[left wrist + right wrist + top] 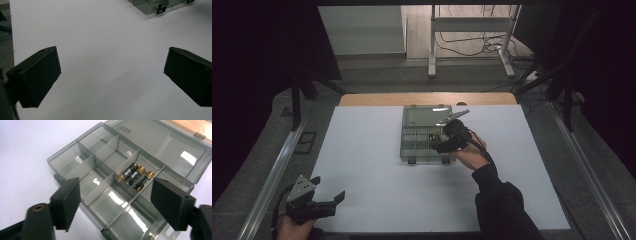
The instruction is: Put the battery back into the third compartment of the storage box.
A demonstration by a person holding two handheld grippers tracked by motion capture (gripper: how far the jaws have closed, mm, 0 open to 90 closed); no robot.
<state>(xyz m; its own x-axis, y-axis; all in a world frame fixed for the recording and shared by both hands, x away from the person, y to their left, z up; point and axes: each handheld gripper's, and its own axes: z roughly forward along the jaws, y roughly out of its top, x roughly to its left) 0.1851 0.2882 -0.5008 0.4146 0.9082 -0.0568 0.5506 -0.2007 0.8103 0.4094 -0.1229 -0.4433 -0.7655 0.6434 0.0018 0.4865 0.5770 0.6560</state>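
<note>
Right gripper view, three batteries (136,176) in compartment box (75,157), lid (160,147) open

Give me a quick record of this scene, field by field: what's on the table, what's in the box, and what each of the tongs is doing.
surface: white table
container: clear compartment box, lid open
contents: three batteries side by side in one compartment; other visible compartments look empty
left tongs: open, holding nothing, at the table's near left corner, away from the box
right tongs: open, holding nothing, over the box

Glossy smoky clear plastic box (105,182) on matt white table (377,180)
</note>
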